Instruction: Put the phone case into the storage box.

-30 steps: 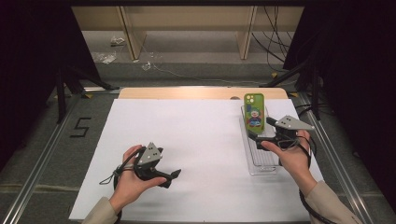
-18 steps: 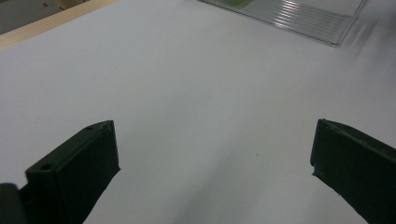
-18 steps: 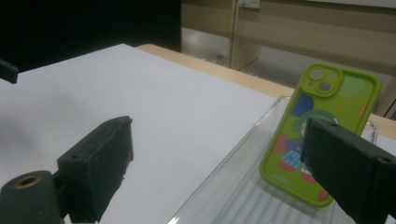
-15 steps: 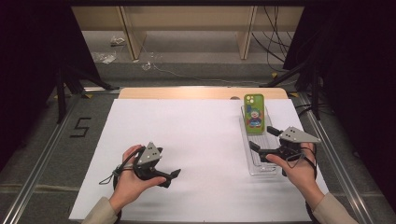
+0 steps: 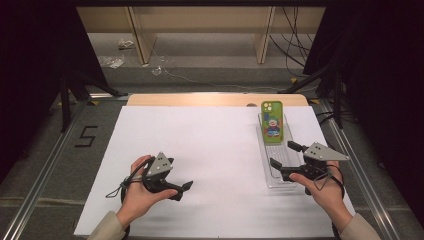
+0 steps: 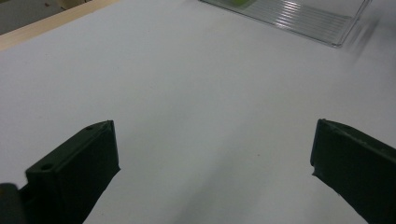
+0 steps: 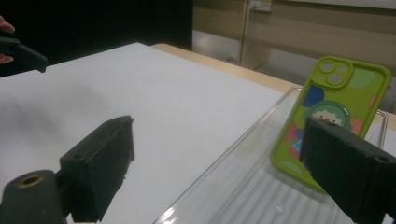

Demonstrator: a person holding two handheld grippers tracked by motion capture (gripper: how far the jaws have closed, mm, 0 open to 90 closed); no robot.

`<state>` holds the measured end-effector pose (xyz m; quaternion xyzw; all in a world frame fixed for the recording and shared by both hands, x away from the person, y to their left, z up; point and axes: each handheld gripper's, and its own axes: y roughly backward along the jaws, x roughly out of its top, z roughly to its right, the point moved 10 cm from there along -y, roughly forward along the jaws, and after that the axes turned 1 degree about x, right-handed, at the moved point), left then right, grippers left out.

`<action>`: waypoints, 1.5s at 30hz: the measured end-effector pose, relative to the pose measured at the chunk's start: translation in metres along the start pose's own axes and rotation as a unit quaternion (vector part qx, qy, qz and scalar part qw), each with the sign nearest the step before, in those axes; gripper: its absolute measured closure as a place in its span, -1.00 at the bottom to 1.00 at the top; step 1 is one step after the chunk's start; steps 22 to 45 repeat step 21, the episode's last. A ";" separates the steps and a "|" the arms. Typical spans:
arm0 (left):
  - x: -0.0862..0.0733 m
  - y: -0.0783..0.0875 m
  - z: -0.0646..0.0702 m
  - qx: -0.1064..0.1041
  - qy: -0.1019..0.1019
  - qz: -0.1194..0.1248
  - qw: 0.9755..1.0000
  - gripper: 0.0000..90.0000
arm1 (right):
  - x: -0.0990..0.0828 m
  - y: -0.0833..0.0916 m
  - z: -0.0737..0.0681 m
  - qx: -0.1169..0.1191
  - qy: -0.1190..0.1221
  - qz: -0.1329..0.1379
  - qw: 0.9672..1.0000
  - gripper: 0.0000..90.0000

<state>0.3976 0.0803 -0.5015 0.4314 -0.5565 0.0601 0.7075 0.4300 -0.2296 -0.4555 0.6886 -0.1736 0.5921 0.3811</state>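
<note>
left tongs (image 5: 186, 186): jaws apart, empty, low over desk (image 5: 210, 145) | right tongs (image 5: 284, 159): jaws apart, empty, above clear tray (image 5: 280, 177) | green phone (image 5: 272, 121): propped in tray's far end

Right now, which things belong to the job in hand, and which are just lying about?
In the job:
green phone case
clear tray
right hand-held gripper, open over the tray

Lying about:
left hand-held gripper, open, idle
floor litter
cables

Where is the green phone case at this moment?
In the high view the green phone case leans at the far end of the clear tray on the table's right side, beyond the open right gripper.
</note>
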 end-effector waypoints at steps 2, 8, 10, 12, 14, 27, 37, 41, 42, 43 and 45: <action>0.000 0.000 0.000 0.000 0.000 0.000 1.000 -0.99 | -0.002 0.001 0.000 0.000 0.000 0.001 1.000 -0.75; 0.000 0.000 -0.001 0.001 -0.001 -0.001 1.000 -0.99 | -0.004 0.004 -0.001 0.002 0.000 0.003 1.000 -0.76; 0.000 0.000 -0.001 0.001 -0.001 0.001 1.000 -0.99 | -0.003 0.004 -0.001 0.001 0.001 0.004 1.000 -0.76; 0.000 0.001 -0.001 0.002 -0.001 0.001 1.000 -0.99 | -0.003 0.005 -0.001 0.001 0.002 0.005 1.000 -0.77; 0.000 0.001 -0.001 0.001 0.000 0.002 1.000 -0.99 | -0.003 0.005 -0.001 0.001 0.001 0.005 1.000 -0.77; 0.001 0.001 -0.002 0.003 0.000 0.002 1.000 -0.99 | -0.003 0.005 0.001 -0.002 0.000 0.006 1.000 -0.80; 0.001 0.001 -0.002 0.003 0.000 0.002 1.000 -0.99 | -0.003 0.005 0.001 -0.002 0.000 0.006 1.000 -0.80; 0.001 0.001 -0.002 0.003 0.000 0.002 1.000 -0.99 | -0.003 0.005 0.001 -0.002 0.000 0.006 1.000 -0.80; 0.001 0.001 -0.002 0.003 0.000 0.002 1.000 -0.99 | -0.003 0.005 0.001 -0.002 0.000 0.006 1.000 -0.80; 0.001 0.001 -0.002 0.003 0.000 0.002 1.000 -0.99 | -0.003 0.005 0.001 -0.002 0.000 0.006 1.000 -0.80; 0.001 0.001 -0.002 0.003 0.000 0.002 1.000 -0.99 | -0.003 0.005 0.001 -0.002 0.000 0.006 1.000 -0.80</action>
